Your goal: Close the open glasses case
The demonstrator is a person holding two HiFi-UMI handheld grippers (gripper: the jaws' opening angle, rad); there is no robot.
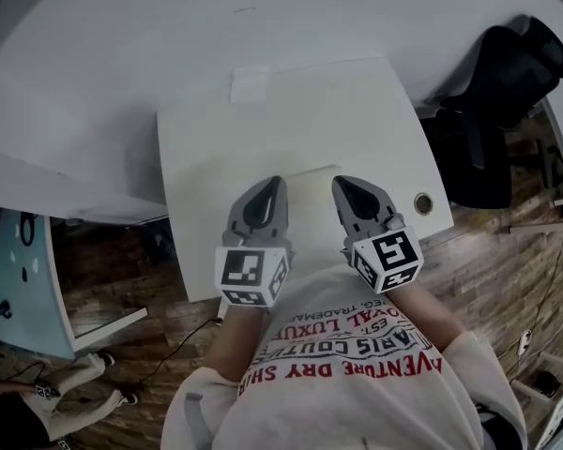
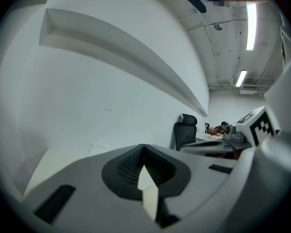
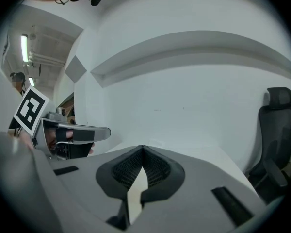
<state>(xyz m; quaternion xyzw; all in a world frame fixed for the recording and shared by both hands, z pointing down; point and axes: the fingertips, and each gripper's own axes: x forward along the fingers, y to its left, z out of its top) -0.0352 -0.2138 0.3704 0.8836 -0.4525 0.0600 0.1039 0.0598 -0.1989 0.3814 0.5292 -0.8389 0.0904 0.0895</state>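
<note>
My left gripper point(image 1: 279, 180) and right gripper point(image 1: 339, 180) both hang pinched shut and empty over the white table point(image 1: 216, 148), and I cannot surely pick out the glasses case, unless it is the pale flat shape point(image 1: 310, 193) between them, so closing seems unstarted.
</note>
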